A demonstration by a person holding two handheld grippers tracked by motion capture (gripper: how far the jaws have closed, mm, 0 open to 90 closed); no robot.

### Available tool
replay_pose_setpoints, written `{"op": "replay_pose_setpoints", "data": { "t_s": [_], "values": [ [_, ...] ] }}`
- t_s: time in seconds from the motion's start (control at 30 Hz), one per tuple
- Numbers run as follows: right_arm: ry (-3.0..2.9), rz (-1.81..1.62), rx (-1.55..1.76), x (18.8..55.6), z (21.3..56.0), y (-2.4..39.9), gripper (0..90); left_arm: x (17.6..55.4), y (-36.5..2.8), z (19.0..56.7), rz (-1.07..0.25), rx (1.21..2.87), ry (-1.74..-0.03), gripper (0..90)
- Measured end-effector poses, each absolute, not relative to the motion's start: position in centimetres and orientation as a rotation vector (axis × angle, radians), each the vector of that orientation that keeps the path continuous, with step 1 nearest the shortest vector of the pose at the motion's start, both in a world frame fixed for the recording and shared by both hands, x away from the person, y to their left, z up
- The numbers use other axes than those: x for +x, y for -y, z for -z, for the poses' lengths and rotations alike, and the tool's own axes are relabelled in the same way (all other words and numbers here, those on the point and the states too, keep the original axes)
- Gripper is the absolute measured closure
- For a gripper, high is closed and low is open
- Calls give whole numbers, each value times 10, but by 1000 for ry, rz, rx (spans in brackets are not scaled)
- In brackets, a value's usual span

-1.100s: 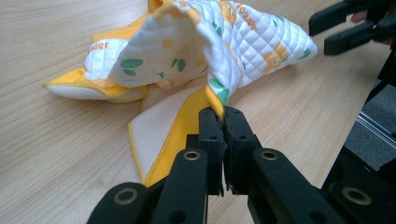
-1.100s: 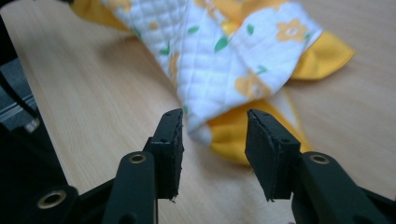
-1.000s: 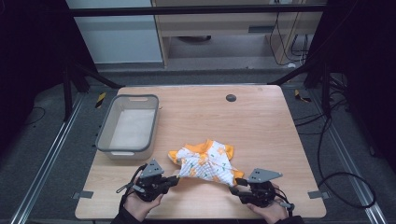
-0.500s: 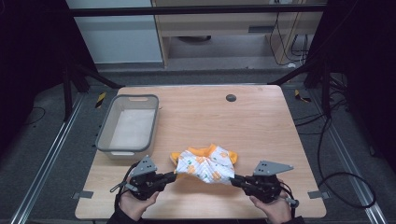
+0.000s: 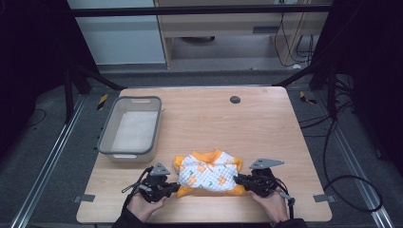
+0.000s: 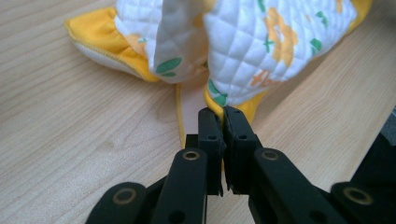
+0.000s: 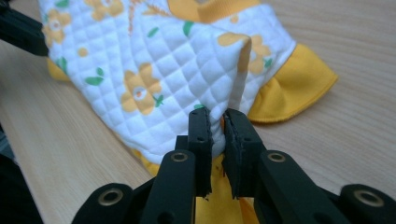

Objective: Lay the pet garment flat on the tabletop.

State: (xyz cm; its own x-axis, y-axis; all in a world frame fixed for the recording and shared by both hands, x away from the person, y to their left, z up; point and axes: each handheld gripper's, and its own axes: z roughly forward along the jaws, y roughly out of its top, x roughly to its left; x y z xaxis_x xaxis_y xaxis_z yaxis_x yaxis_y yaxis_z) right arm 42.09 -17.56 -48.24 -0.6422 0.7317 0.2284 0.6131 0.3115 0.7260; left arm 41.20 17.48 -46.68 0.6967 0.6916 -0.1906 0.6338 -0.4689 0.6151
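Note:
A small quilted garment (image 5: 209, 173), white with orange flowers and yellow trim, lies spread near the table's front edge, collar toward the far side. My left gripper (image 5: 177, 188) is shut on its lower left hem; the left gripper view shows the jaws (image 6: 223, 112) pinching yellow trim of the garment (image 6: 261, 46). My right gripper (image 5: 237, 180) grips the opposite lower corner. Its jaws have just closed on the fabric and eased open a trifle, with the garment (image 7: 163, 70) pinched at the right gripper (image 7: 217, 114).
A grey plastic bin (image 5: 105, 137) stands on the left half of the wooden table (image 5: 247, 123). A small black round disc (image 5: 235, 99) sits near the far edge. Dark frame rails and cables run around the table.
The garment has gone from a crumpled bunch to a flatter spread between the two grippers. The right gripper has taken hold of its corner.

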Motion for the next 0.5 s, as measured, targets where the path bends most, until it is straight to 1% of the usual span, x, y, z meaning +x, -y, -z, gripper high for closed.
{"op": "replay_pose_setpoints", "data": {
  "t_s": [0.07, 0.17, 0.27, 0.4, 0.5],
  "values": [
    [-2433, -1214, 1221, 419, 486, 172, 779, 411, -175, 469, -113, 2231, -1003, 836],
    [-2419, -1231, 1170, 414, 481, 172, 714, 407, -180, 462, -158, 2185, -995, 742],
    [-2345, -1315, 1130, 410, 468, 182, 676, 404, -189, 447, -225, 2098, -986, 644],
    [-2254, -1389, 1129, 414, 453, 195, 660, 410, -201, 425, -315, 2007, -994, 593],
    [-2194, -1391, 1145, 425, 445, 203, 650, 422, -201, 418, -360, 1998, -1003, 582]
  ]
}}
